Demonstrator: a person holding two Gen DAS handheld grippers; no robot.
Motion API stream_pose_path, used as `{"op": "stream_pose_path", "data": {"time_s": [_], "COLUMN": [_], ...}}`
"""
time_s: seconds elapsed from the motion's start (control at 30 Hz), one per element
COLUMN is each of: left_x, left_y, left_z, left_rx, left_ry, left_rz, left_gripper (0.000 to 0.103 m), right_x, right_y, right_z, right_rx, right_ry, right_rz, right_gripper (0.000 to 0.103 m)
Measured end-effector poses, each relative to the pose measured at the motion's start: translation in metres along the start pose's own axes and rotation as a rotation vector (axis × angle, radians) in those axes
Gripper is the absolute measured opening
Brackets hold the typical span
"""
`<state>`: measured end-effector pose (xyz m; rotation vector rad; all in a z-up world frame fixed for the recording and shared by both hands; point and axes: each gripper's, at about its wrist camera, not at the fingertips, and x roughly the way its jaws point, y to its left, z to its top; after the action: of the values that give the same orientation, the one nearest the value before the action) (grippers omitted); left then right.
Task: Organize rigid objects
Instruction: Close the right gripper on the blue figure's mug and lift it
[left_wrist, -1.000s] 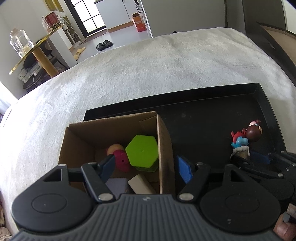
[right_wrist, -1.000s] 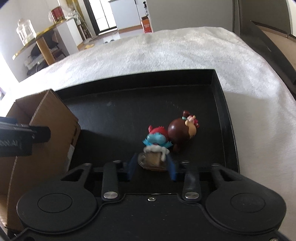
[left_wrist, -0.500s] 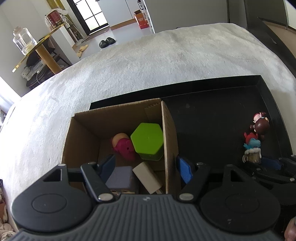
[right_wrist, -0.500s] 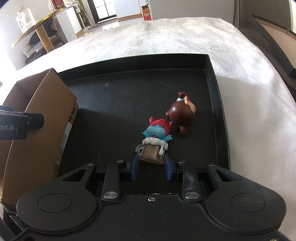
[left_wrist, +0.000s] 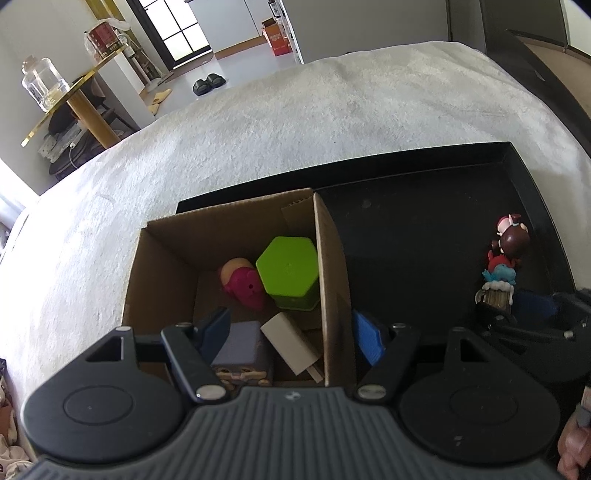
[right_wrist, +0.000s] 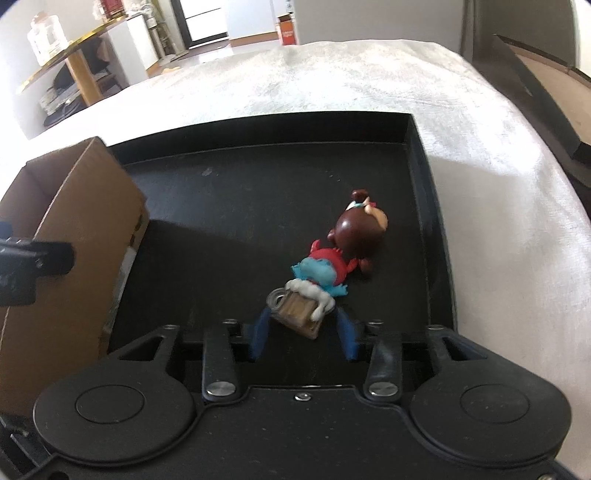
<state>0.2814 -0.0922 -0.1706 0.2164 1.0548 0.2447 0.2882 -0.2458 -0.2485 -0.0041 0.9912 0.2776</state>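
Lifted since before, blue figurine (right_wrist: 317, 273) tilts in right claw (right_wrist: 301, 325).

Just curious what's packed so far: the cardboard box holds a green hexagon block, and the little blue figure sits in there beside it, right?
Not quite. The green hexagon block is in the cardboard box, but the blue figure is outside it on the black tray, between the right gripper's fingers, as the right wrist view shows.

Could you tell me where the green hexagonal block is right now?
In the left wrist view, the green hexagonal block sits inside the cardboard box, against its right wall, with the pink toy just to its left.
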Motion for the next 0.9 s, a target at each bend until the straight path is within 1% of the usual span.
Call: {"op": "stream_pose_path", "data": {"time_s": [0.03, 0.1, 0.2, 0.3, 0.4, 0.67, 0.9], "left_x": [0.0, -0.001, -0.003, -0.006, -0.011, -0.023, -0.033], "left_y": [0.0, 0.001, 0.004, 0.008, 0.014, 0.021, 0.038], "left_z": [0.0, -0.001, -0.003, -0.005, -0.006, -0.011, -0.018], "left_rx": [0.0, -0.003, -0.006, -0.012, -0.019, -0.041, -0.088], "left_ry": [0.0, 0.0, 0.0, -0.003, -0.009, -0.036, -0.056], "left_rz": [0.0, -0.001, -0.003, -0.002, -0.011, -0.02, -0.032], "left_gripper": [0.071, 0.071, 0.071, 0.071, 0.071, 0.071, 0.071], "right_x": [0.001, 0.004, 0.006, 0.008, 0.007, -0.002, -0.02], "right_y": [-0.001, -0.002, -0.002, 0.003, 0.007, 0.005, 0.012], "right_z": [0.001, 0.003, 0.005, 0.006, 0.005, 0.0, -0.002], "right_rx": [0.006, 0.024, 0.036, 0.015, -0.023, -0.03, -0.059], "right_ry": [-0.003, -0.005, -0.011, -0.016, -0.019, -0.001, -0.022], "right_rz": [-0.014, -0.028, -0.028, -0.032, -0.043, -0.027, -0.035], "right_gripper": [0.057, 0.061, 0.061, 0.061, 0.05, 0.048, 0.048]}}
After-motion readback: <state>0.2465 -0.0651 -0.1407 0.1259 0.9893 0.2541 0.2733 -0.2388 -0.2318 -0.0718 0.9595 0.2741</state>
